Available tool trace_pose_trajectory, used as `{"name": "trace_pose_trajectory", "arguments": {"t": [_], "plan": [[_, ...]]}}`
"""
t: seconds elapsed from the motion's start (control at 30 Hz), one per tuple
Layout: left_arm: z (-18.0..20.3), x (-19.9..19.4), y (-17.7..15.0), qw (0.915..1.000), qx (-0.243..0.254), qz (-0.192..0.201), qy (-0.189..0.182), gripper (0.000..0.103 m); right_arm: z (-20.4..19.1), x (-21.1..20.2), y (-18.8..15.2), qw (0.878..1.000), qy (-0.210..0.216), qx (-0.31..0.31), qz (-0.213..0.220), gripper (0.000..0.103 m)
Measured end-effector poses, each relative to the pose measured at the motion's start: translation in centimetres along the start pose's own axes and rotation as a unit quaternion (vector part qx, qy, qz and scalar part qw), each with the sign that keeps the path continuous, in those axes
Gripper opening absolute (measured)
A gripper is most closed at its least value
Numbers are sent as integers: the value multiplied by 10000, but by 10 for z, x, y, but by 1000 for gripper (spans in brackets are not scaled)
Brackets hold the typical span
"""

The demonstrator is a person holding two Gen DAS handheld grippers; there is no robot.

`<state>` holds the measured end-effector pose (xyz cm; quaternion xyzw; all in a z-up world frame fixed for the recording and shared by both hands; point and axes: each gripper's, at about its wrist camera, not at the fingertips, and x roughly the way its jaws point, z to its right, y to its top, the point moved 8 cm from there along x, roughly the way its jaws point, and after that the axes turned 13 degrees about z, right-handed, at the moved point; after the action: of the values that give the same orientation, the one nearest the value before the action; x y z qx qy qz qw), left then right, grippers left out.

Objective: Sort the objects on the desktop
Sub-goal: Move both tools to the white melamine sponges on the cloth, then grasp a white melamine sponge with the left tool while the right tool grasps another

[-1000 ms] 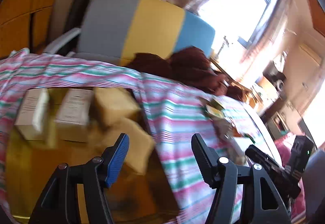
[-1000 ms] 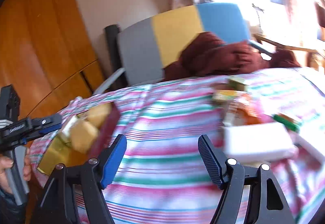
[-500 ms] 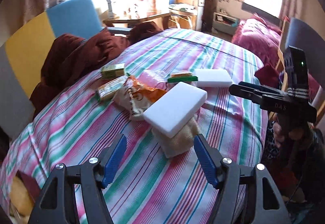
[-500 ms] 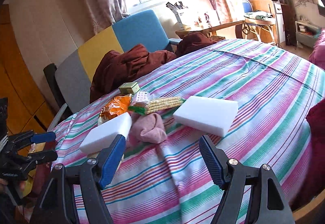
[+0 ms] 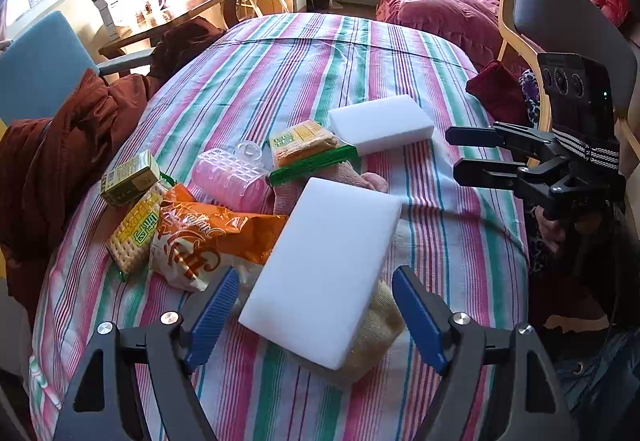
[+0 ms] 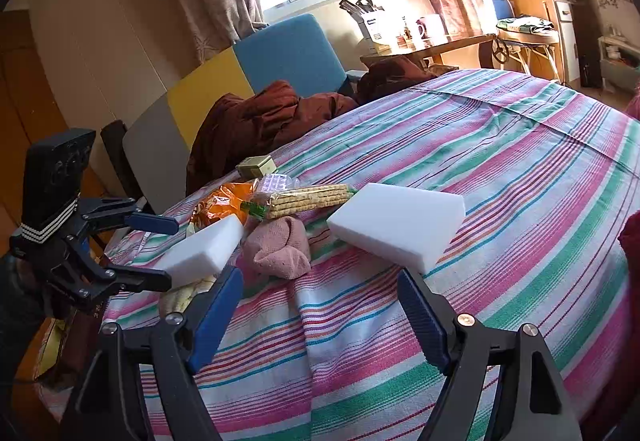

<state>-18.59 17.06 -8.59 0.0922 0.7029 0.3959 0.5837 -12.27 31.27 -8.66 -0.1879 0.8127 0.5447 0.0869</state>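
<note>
White sponge, near (image 5: 324, 273): lies tilted on a yellowish cloth (image 5: 376, 333), between the parted fingers of the left gripper (image 5: 316, 317).
White sponge, far (image 5: 380, 123): flat on the striped tablecloth (image 5: 280, 61).
Right gripper (image 6: 320, 317): jaws apart, empty.
Snack packets (image 5: 208, 237): clustered beside the near sponge.
</note>
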Motion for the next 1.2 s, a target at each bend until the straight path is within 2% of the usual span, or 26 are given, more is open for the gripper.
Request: {"name": "trace_pose_trajectory", "arguments": {"t": [0.17,0.27,0.43,0.57,0.7,0.8,0.87,1.03,1.13,1.2], "plan": [[-2,18,-3,9993,-42,-184,-321,81,0,0,3,9997,32,-200,-110,83],[0,23,-7,9986,-188,-195,-452,76,1,-2,11,9990,-8,-406,-162,86],[1,11,-9,9984,-419,105,-363,69,-1,2,29,9932,-149,-1063,-451,89],[4,-18,-9,9972,-555,453,-206,69,-6,14,40,9817,-138,-1668,-904,90],[3,-49,-21,9944,-862,582,175,69,-6,40,39,9569,-101,-2350,-1705,91],[-10,-68,-44,9859,-1423,543,687,69,1,59,35,9385,-84,-2675,-2183,92],[-18,-80,-63,9770,-1802,491,1027,69,7,70,33,9293,-16,-2749,-2466,93],[-25,-90,-115,9551,-2478,237,1605,69,29,89,25,9201,-42,-2685,-2852,93],[-22,-88,-135,9457,-2695,113,1812,69,37,97,17,9195,37,-2452,-3073,93],[-20,-89,-145,9401,-2794,70,1951,69,41,100,9,9148,-1,-2485,-3185,93]]}}
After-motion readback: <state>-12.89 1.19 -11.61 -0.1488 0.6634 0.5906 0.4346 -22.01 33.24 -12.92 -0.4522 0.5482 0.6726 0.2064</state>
